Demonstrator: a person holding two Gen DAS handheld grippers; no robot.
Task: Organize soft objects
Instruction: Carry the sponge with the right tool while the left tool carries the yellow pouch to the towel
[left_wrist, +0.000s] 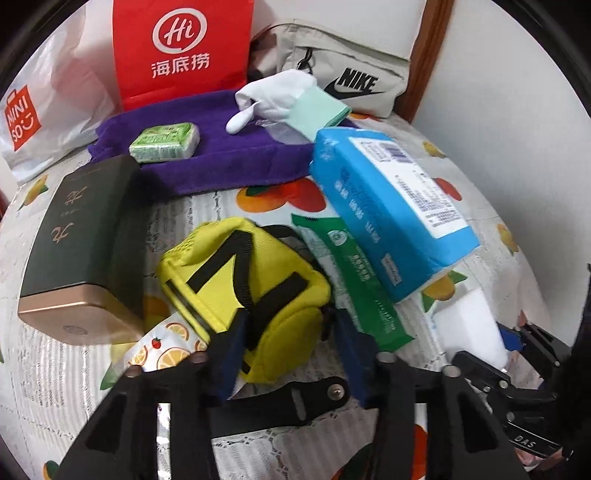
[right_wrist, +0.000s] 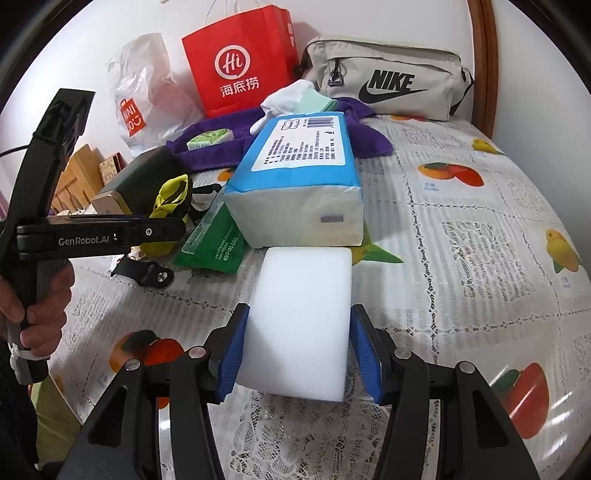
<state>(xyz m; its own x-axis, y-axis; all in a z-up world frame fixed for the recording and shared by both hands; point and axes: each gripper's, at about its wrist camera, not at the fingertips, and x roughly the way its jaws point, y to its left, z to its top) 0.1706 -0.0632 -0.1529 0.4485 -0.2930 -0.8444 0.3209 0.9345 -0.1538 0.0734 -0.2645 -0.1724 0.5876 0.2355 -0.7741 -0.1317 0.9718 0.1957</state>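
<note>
Both grippers engaged on soft items, fruit-print tablecloth

Left gripper (left_wrist: 291, 343) pads clamp the yellow pouch (left_wrist: 243, 291), beside the green wipes pack (left_wrist: 351, 280); right gripper (right_wrist: 299, 350) grips the white sponge block (right_wrist: 301, 321), which touches the blue tissue pack (right_wrist: 295, 184)

Matt white foam block (right_wrist: 301, 325); glossy blue plastic pack (right_wrist: 295, 173).

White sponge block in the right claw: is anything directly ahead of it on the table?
Yes. The blue tissue pack lies directly beyond the white sponge block that the right claw grips, its near end about touching the block's far edge. The green packet sits ahead to the left. To the right, only tablecloth.
</note>
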